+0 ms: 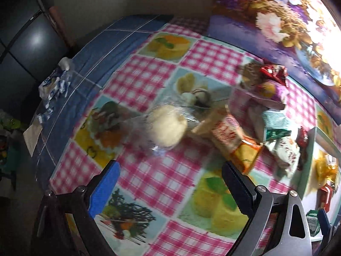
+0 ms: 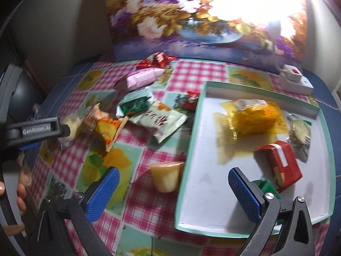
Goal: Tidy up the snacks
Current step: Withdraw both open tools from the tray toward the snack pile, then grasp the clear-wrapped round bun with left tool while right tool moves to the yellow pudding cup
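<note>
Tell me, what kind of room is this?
Probably a home dining or kitchen corner: a table with a checkered fruit-print tablecloth, a flower painting leaning on the wall, wrapped snacks beside a shallow tray.

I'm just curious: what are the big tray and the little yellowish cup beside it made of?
The tray looks like painted cardboard or thin board: matte white floor, mint-green rim, straight folded-looking walls; I can't be sure. The cup seems translucent plastic with a glossy film lid, likely a jelly or pudding cup lying tilted on the tablecloth.
</note>
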The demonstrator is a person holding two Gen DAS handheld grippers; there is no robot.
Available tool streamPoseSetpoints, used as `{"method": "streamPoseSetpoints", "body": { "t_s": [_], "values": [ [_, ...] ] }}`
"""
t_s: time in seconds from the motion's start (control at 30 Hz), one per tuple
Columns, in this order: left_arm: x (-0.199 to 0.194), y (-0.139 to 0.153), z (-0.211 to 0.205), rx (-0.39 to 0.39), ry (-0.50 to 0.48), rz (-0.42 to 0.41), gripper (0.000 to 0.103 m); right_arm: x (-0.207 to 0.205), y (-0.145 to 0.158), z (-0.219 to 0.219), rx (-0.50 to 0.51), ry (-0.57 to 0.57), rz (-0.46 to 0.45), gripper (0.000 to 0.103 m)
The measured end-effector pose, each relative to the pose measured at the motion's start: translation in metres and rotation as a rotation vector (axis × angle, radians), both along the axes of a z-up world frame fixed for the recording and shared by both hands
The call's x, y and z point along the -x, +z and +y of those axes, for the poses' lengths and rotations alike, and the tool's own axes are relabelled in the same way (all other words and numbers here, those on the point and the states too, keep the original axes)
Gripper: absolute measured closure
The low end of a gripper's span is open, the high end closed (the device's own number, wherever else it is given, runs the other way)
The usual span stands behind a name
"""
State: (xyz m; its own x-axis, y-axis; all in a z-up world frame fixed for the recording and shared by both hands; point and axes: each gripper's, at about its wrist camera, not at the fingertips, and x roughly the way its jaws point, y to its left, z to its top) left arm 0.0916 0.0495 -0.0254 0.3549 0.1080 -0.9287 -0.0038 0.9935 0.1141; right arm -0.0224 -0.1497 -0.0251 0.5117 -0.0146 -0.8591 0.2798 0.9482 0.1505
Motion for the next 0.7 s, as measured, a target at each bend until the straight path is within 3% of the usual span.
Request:
{"method": "streamPoseSetpoints", "body": {
  "t_s": [0.1,0.4,0.7],
  "values": [
    [-0.002,-0.006,0.005,-0.011,0.002,0.015,0.007,-0.003,-0.003,0.011,-0.001,0.036,0.003,0.001],
    [-0.009,-0.021,0.010,0.037,-0.014,0.061,0.007,-0.008,-0.009,0.025,-0.012,0.099,0.021,0.036],
    [-0.020,-0.031,0.016,0.127,-0.011,0.096,0.007,-0.016,-0.019,0.025,-0.015,0.106,0.054,0.043]
  ]
}}
